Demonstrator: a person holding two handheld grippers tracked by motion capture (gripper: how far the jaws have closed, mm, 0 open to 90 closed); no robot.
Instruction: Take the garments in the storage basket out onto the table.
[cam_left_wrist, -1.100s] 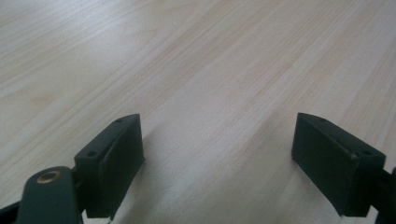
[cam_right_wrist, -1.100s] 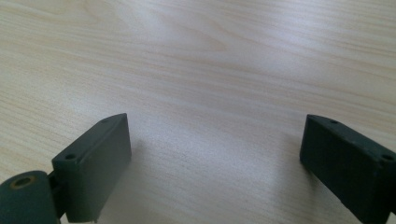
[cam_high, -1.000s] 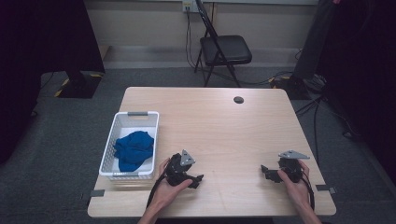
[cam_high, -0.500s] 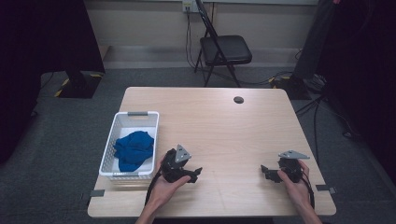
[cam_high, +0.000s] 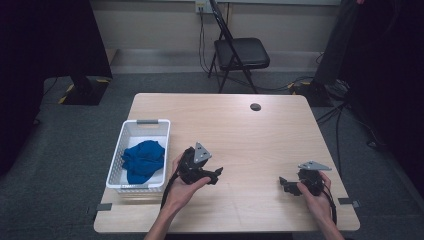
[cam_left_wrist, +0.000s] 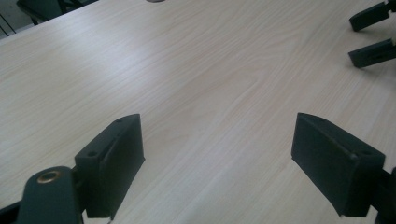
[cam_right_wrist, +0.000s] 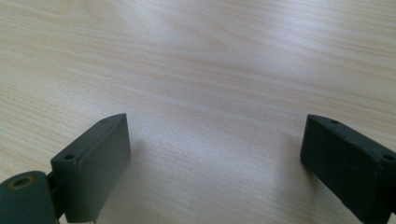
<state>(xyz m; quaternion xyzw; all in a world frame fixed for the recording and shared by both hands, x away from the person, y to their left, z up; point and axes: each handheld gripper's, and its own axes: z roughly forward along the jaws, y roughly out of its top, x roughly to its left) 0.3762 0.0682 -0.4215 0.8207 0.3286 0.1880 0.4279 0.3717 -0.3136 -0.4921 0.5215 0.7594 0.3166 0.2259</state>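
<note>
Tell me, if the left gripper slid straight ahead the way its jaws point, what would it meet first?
Probably bare table. The left gripper points across it; the right gripper sits off to the side of that line, though depth is hard to judge.

Blue cloth (cam_high: 143, 160); white basket (cam_high: 131, 131); pale wood-grain table (cam_high: 240, 130)

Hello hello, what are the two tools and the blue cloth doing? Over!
Left tool open, nothing in it. Right tool open, low over the table. Blue cloth bunched in the white basket, untouched. Nothing in the way.

table (cam_high: 235, 130): pale wood grain, smooth, slight sheen | basket (cam_high: 131, 137): white plastic | cloth (cam_high: 143, 160): blue, soft, crumpled
</note>
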